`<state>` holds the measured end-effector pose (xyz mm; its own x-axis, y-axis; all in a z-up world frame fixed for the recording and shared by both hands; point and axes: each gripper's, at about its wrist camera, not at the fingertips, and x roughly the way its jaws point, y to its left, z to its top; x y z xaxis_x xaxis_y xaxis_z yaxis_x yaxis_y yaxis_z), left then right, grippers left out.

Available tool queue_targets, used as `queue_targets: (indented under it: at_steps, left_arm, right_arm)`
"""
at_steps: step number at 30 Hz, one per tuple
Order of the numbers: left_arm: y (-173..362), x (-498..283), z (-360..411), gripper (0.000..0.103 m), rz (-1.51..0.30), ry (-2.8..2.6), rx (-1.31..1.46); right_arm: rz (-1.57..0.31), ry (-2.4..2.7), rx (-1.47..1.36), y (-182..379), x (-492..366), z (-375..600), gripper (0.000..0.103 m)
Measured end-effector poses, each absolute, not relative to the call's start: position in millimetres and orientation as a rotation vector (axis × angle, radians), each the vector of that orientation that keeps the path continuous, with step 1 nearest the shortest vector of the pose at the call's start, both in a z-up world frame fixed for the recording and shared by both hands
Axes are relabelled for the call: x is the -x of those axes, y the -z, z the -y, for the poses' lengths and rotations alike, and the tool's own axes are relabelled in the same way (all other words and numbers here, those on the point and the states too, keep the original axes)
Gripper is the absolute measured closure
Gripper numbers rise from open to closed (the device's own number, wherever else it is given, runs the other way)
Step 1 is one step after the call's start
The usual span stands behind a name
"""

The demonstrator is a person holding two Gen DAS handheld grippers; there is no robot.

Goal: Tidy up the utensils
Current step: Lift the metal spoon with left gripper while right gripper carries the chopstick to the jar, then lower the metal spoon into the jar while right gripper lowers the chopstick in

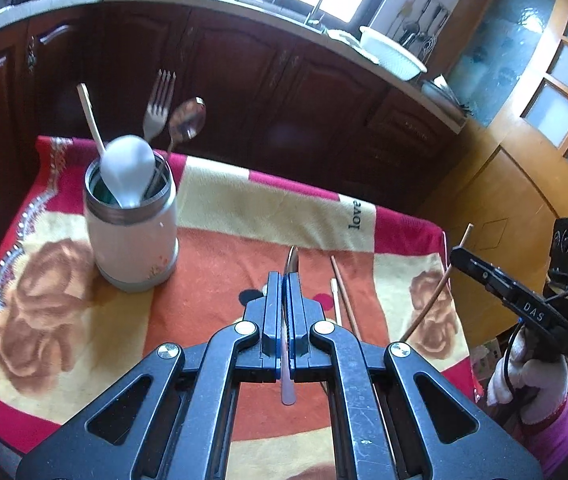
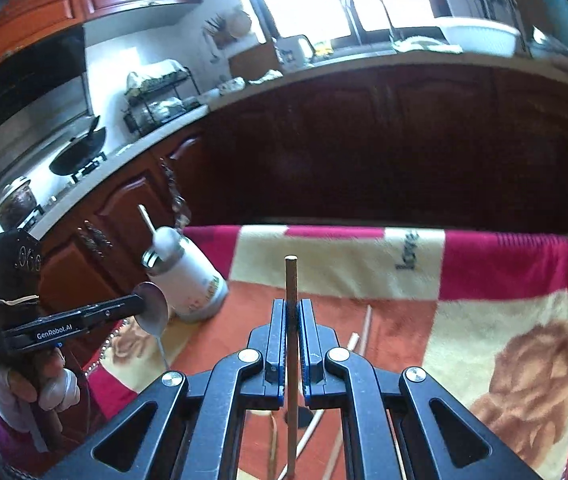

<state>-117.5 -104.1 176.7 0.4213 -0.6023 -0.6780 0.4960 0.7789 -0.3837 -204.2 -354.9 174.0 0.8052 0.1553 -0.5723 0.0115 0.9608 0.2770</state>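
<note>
both grippers loaded, holder off to the left

left gripper (image 1: 283, 280) is clamped tight on a shiny metal spoon (image 1: 291, 262), bowl poking out past the tips, thin handle running back between the jaws. right gripper (image 2: 293, 308) is pinched shut on a thin brown wooden chopstick (image 2: 291, 280) pointing straight forward. both are tilted downward above the fuzzy red, orange and cream rose-print blanket (image 1: 244, 208). white cylindrical holder with a steel rim (image 1: 134, 236) stands on the blanket at the left, with a fork, spoons and a chopstick in it. loose pale and brown chopsticks (image 1: 342, 300) lie on the blanket. gloved hand (image 1: 532, 380) grips the right tool.
</note>
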Motion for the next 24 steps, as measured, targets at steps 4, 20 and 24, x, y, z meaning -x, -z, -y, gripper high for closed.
queue_targets:
  at_steps: [4, 20, 24]
  left_arm:
    - [-191.4, 116.8, 95.0, 0.103, -0.870, 0.673, 0.120]
    - [-233.4, 82.1, 51.0, 0.103, -0.758, 0.550, 0.104]
    - [-240.9, 67.2, 43.4, 0.103, -0.739, 0.518, 0.103]
  right_arm:
    - [-0.601, -0.105, -0.236, -194.8, 195.1, 340.1, 0.098]
    - [-0.526, -0.210, -0.099, -256.6, 139.2, 273.8, 0.098]
    - [-0.509, -0.227, -0.082, -267.7, 128.9, 262.0, 0.098]
